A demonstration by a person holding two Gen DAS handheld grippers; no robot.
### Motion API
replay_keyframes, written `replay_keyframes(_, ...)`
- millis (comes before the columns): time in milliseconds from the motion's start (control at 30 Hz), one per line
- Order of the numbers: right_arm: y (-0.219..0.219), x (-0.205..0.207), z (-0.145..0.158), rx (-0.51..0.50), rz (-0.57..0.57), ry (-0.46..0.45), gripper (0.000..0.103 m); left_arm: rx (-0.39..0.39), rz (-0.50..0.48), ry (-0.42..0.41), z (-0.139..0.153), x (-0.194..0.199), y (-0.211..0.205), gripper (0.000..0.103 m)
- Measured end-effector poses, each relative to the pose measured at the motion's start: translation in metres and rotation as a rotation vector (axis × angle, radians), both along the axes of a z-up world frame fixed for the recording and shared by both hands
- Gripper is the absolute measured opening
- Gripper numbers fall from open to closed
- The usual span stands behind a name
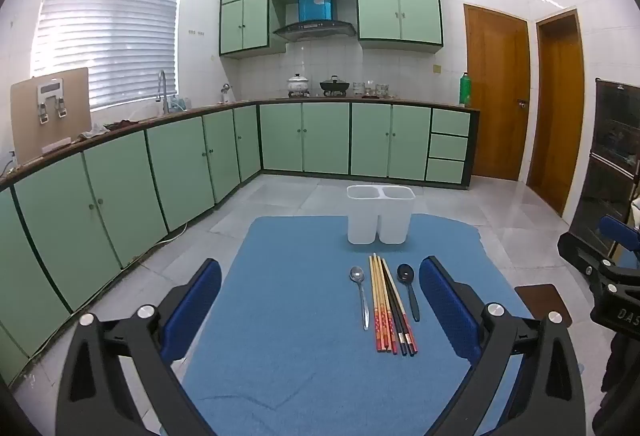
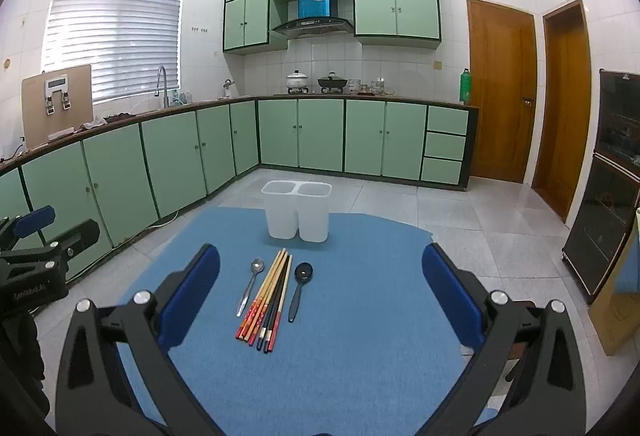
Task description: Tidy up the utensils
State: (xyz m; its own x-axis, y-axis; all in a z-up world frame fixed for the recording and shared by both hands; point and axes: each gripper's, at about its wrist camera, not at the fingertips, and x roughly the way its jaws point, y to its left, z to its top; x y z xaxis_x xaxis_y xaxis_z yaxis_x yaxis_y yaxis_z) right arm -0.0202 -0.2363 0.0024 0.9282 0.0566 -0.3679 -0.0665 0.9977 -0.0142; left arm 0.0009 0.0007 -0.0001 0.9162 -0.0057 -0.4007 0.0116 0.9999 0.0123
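**Nothing sorted yet: every utensil lies on the cloth, holder empty**

The blue cloth-covered tabletop (image 1: 280, 356) carries everything the task concerns. From the left wrist view, the white plastic two-compartment utensil holder (image 1: 380, 216) stands upright toward 12 o'clock, near the far edge of the cloth. As far as their rims show, both compartments look empty, so I judge the sorting has not begun.

Just in front of the holder, toward 6 o'clock from it, the utensils lie in a row with handles pointing back at the cameras. The bundle of chopsticks (image 1: 390, 304) is in the middle: pale wooden ones with red-patterned ends and at least one black pair, lying touching and partly crossed. At 9 o'clock of the bundle lies the silver metal spoon (image 1: 360, 292), just beside it; at 3 o'clock lies the black plastic spoon (image 1: 409, 290), also just beside it.

The left gripper (image 1: 320, 300) hovers above the cloth with its blue-padded fingers spread wide, gripping nothing. The right gripper (image 2: 320, 296) does the same, fingers wide apart and empty, with the utensil row between them in its own view.

All pieces remain to be picked up and dropped into the holder, presumably spoons in one compartment and chopsticks in the other.
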Motion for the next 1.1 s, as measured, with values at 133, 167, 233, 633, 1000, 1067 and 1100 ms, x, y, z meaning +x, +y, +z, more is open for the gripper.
replay_keyframes(133, 0.000, 0.001, 0.000, -0.003, -0.003, 0.003, 0.098, 0.000, 0.001, -0.003, 0.000, 0.001, 0.000, 0.097)
replay_keyframes(167, 0.001, 0.002, 0.000, -0.001, -0.003, 0.003, 0.098, 0.000, 0.000, -0.005, 0.000, 0.001, 0.001, 0.097)
replay_keyframes(233, 0.001, 0.003, 0.000, 0.003, -0.007, 0.003, 0.098, 0.003, 0.000, -0.009, 0.001, 0.002, 0.001, 0.097)
replay_keyframes(633, -0.002, 0.002, -0.002, 0.016, -0.004, 0.003, 0.098, 0.015, 0.001, -0.010, -0.009, -0.006, -0.004, 0.097)
replay_keyframes(1000, -0.002, 0.002, -0.003, 0.015, -0.005, 0.002, 0.098, 0.016, 0.001, -0.009, -0.012, -0.010, -0.009, 0.097)
replay_keyframes(1067, -0.002, 0.002, -0.003, 0.015, -0.004, 0.004, 0.098, 0.013, 0.001, -0.007, -0.001, -0.004, -0.002, 0.097)
replay_keyframes(1100, -0.003, 0.002, -0.003, 0.014, -0.004, 0.004, 0.098, 0.014, 0.001, -0.006, -0.001, -0.004, -0.002, 0.097)
